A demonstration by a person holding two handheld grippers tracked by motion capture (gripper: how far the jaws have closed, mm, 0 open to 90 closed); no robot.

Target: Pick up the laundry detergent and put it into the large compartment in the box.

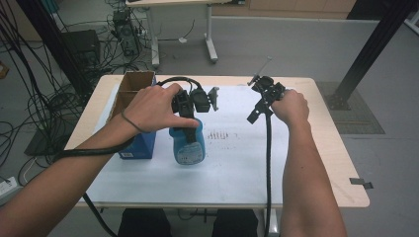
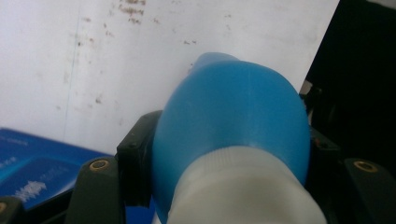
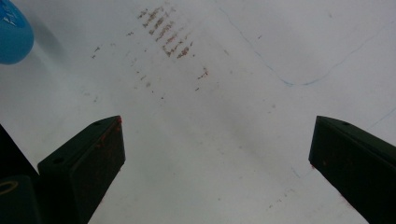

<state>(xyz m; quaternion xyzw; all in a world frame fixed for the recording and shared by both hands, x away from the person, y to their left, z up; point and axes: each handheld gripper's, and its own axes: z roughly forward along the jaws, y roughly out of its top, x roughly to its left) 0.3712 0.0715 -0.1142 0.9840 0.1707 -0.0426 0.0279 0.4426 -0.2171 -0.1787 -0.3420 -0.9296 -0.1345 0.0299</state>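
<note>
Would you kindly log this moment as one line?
left gripper: shut on blue bottle near its white cap | right gripper: open, nothing held | box: beside bottle

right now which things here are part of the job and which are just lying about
In the job:
- blue plastic bottle with a white cap
- left gripper, shut on its neck
- open cardboard box with blue sides beside it, probably

Lying about:
- right gripper, open over the stained white table sheet

Left side of table: an open cardboard box (image 1: 134,88) and a blue box (image 1: 141,144) stand along the left edge, blocking passage there.
Middle: a blue bottle (image 1: 188,144) hangs from the left gripper (image 1: 189,122) just beside the blue box.
Right gripper (image 1: 259,106): over the far right part of the table.
Free room: the white sheet (image 1: 232,163) lies bare between bottle and right edge, and along the near edge.
</note>
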